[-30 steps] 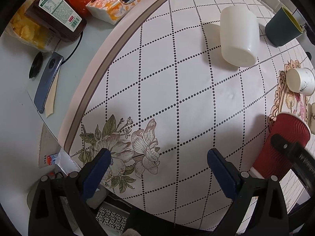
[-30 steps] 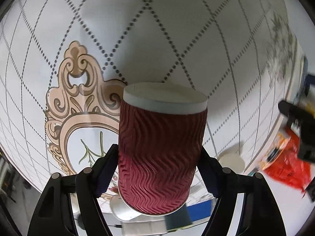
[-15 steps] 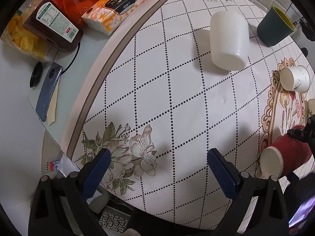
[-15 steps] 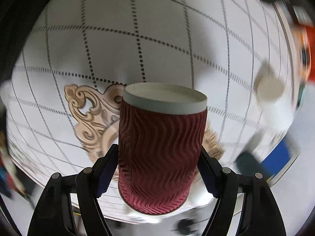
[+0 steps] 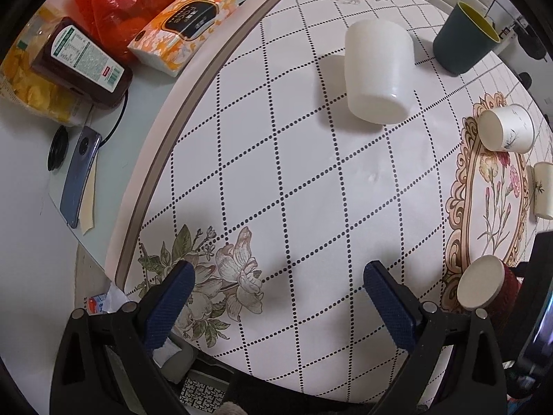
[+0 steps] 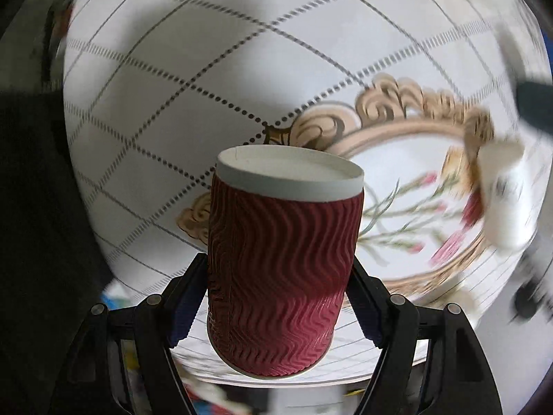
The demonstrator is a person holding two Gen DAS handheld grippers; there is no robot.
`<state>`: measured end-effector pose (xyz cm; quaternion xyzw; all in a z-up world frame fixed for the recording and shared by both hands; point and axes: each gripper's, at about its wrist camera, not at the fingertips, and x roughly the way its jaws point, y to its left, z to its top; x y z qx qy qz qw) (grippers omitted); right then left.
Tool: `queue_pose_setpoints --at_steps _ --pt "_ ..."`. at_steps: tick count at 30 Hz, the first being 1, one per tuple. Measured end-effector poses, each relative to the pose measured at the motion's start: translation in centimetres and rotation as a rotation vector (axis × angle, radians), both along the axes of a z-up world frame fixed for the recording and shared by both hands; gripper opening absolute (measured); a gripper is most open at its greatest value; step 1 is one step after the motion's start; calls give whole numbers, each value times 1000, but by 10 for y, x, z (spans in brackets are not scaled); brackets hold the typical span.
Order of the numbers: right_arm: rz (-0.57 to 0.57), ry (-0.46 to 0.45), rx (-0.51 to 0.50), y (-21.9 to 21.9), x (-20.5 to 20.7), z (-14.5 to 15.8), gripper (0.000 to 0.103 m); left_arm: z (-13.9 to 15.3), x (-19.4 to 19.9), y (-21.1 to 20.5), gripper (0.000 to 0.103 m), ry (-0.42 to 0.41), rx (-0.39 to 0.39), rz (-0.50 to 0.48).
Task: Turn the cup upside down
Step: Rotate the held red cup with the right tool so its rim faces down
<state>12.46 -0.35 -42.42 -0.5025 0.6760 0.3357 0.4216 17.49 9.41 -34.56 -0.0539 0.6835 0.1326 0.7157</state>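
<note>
Since a second ago, the red cup has turned: back then it stood straight at the edge of the left camera's picture, and now it is tipped over, with its flat white bottom facing that camera. It sits in the air over the gold picture frame printed on the cloth, near the right edge. The big tablecloth is white with dotted diamond lines and flowers, and it covers most of both pictures. The right claw is pinching the red cup from both sides, with its blue pads pressed on the wavy wall. In the right camera the cloth behind the cup looks blurry. The left claw is spread wide with nothing between its two blue fingers, and it hangs over the flower print at the near side of the table. A red plastic bag lies far off on the left, beside an orange tissue pack and a dark brown bottle. A tall white cup stands upside down on the cloth. A dark green cup stands near it, open side up. A small white paper cup lies on its side on the gold frame. A blue phone lies flat at the left.
</note>
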Motion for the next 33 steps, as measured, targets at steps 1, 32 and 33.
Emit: queue_pose_setpoints --at_steps 1,32,33 --pt "-51 6 -5 -1 1 -1 78 0 1 -2 100 0 0 -7" --pt "-728 94 -68 -74 53 -13 80 -6 1 -38 100 20 11 -88" --pt "-737 98 -69 -75 51 -11 80 -6 1 -38 100 21 12 -89"
